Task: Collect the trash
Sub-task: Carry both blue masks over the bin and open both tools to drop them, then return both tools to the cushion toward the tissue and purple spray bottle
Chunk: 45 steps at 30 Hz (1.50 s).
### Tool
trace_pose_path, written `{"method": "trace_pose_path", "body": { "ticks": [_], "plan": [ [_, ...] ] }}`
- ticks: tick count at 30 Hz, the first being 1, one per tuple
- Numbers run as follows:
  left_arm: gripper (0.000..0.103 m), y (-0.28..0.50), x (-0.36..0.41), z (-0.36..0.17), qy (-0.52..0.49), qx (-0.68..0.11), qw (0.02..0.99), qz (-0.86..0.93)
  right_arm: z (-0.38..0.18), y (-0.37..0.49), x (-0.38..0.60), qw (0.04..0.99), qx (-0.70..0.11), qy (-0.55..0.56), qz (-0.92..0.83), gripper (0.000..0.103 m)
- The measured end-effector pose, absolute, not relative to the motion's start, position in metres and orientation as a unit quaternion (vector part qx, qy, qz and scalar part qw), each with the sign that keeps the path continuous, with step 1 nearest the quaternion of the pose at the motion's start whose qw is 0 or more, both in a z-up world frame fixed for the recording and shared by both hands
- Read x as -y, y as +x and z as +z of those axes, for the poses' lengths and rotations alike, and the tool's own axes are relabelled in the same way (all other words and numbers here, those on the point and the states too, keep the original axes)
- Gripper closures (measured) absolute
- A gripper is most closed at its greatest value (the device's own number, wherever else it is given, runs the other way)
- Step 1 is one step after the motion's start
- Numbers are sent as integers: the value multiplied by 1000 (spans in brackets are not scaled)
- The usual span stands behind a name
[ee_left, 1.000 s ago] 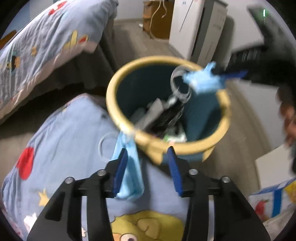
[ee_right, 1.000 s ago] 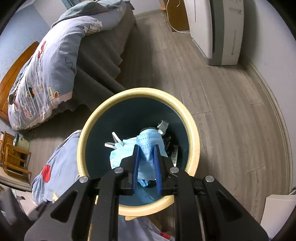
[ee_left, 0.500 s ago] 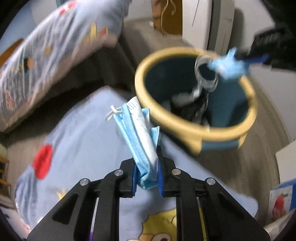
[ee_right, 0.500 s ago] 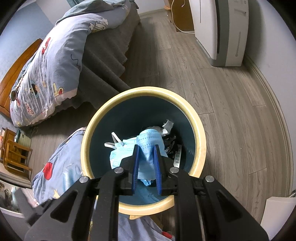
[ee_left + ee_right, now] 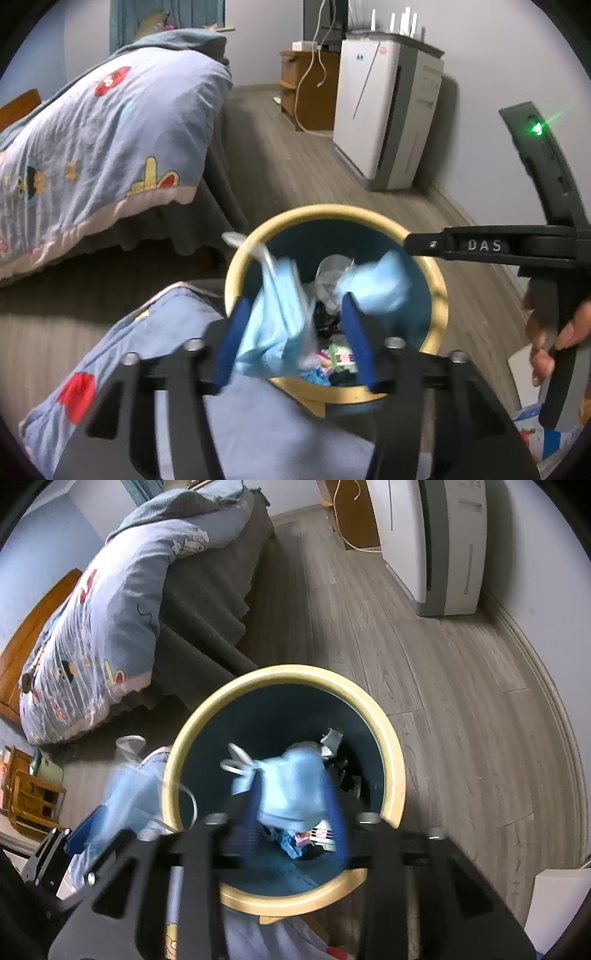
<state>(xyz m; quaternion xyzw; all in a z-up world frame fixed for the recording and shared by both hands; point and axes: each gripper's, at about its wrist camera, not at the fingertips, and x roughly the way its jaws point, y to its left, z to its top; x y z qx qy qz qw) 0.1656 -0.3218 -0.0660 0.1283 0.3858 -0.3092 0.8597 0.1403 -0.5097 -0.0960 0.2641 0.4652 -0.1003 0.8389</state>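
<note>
The left gripper [image 5: 295, 343] and right gripper [image 5: 295, 812] are both opening, each releasing a crumpled light-blue face mask [image 5: 273, 332] [image 5: 291, 790] over the yellow-rimmed, dark-blue round bin [image 5: 439, 295]. Disposal step; next, probably withdraw and find remaining trash.

Both face masks [image 5: 273, 325] [image 5: 291, 786] are motion-blurred; the bin's [image 5: 391, 746] bottom lies hidden beneath trash.

I read one marking only: the white letters "DAS" on the black body of the right hand-held gripper [image 5: 406, 244], seen from the left wrist view. Small marks on the white floor-standing appliance [image 5: 384, 110] are too small for me to read. I find nothing legible in the right wrist view.
</note>
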Motion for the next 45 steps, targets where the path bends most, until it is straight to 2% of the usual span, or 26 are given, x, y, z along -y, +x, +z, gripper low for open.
{"method": "trace_pose_path", "body": {
  "ticks": [2, 4, 6, 8, 19, 32, 37, 45],
  "plan": [
    [29, 165, 317, -64, 128, -382, 863, -304, -95, 141, 509, 840, -463, 265, -98, 46],
    [20, 163, 311, -62, 121, -380, 867, -300, -92, 142, 507, 842, -460, 265, -95, 27],
    [14, 160, 306, -58, 114, -378, 870, -297, -88, 142, 506, 847, -451, 267, -94, 12],
    [10, 156, 301, -54, 114, -372, 875, -288, -84, 142, 504, 849, -446, 266, -95, 6],
    [7, 128, 255, -31, 119, -367, 887, -254, -48, 134, 478, 862, -438, 232, -104, 6],
    [6, 62, 117, 12, 105, -362, 907, -186, 12, 113, 367, 894, -415, 165, -45, 6],
    [5, 40, 60, 7, 94, -363, 916, -143, 16, 108, 316, 891, -420, 174, -3, 6],
    [5, 34, -19, -31, 82, -400, 910, -72, -9, 118, 243, 871, -466, 153, 24, 6]
  ]
}}
